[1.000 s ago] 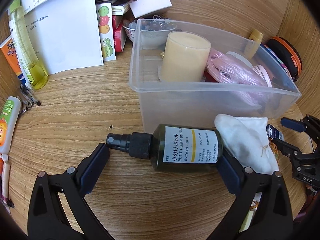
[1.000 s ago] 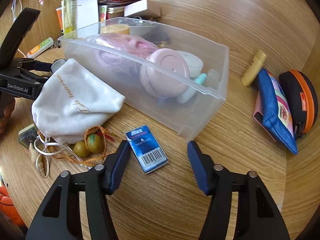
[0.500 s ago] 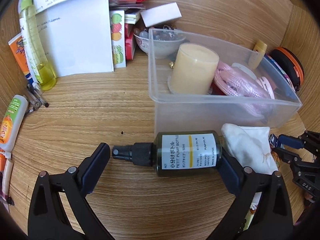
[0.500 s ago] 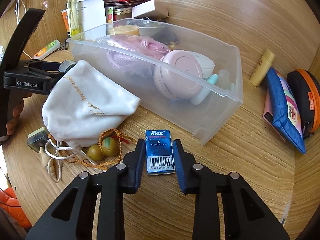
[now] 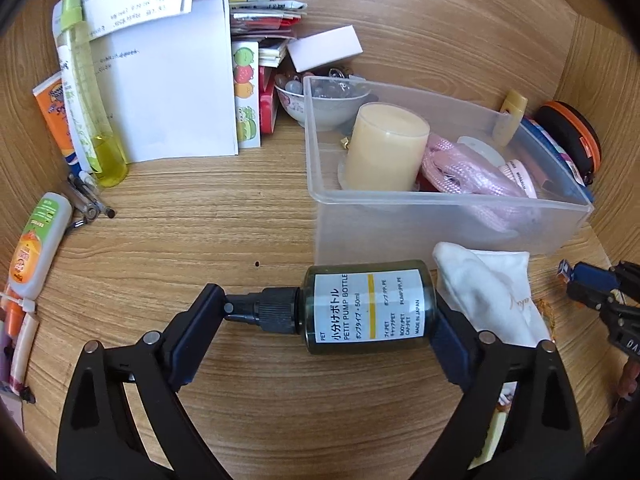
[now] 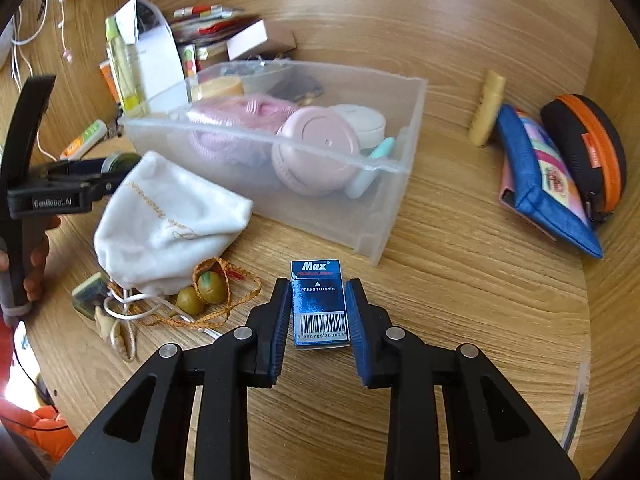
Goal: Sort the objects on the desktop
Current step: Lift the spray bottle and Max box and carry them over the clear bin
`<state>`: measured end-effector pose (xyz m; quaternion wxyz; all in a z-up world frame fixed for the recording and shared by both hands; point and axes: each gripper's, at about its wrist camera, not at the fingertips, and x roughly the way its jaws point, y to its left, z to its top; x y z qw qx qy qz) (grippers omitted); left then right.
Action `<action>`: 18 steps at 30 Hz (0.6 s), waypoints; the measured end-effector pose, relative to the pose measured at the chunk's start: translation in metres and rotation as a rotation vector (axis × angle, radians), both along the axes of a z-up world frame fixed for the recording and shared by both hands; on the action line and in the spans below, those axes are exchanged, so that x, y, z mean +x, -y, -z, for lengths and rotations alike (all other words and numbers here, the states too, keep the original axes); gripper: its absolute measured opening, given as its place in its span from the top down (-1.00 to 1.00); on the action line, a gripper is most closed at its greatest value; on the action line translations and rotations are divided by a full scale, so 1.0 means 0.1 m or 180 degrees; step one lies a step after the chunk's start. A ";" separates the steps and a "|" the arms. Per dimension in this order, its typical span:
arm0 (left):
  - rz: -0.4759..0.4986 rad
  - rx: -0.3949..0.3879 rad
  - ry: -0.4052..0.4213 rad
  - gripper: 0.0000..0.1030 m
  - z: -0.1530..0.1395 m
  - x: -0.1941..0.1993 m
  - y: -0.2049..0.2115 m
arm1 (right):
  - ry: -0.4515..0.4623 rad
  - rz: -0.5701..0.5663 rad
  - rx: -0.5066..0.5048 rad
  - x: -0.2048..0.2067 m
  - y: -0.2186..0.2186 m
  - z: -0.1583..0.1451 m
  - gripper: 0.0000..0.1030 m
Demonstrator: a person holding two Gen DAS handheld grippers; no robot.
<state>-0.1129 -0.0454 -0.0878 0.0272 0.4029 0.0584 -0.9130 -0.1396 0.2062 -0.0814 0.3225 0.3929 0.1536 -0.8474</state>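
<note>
A dark green pump bottle [image 5: 368,308] with a white label lies on its side on the wooden desk, in front of the clear plastic bin [image 5: 440,216]. My left gripper [image 5: 326,304] spans it lengthwise with its jaws closing: one pad meets the black nozzle, the other the bottle's base. In the right wrist view my right gripper [image 6: 318,292] is shut on a small blue Max box [image 6: 319,308], flat on the desk near the bin's corner [image 6: 376,240]. The bin holds a cream candle [image 5: 384,148], pink cord and a pink round case [image 6: 316,148].
A white drawstring pouch [image 6: 168,216] lies between the two grippers, with beads and braided cord [image 6: 208,292] beside it. Papers, a yellow spray bottle [image 5: 88,92] and tubes crowd the back left. A blue pouch [image 6: 544,184] and an orange-trimmed case [image 6: 588,148] lie to the right.
My right gripper's jaws came together on the blue box, which now lies straight between them. The left jaws narrowed until the pads reached both ends of the bottle.
</note>
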 end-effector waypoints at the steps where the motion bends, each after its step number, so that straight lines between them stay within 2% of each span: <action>1: -0.0001 -0.0005 -0.0010 -0.85 -0.01 0.02 0.00 | -0.0014 -0.0001 -0.0023 0.01 -0.01 -0.03 0.51; 18: 0.0056 -0.0184 -0.0439 -0.85 -0.54 0.32 -0.17 | -0.0377 -0.0085 -0.0251 0.13 -0.02 -0.54 0.51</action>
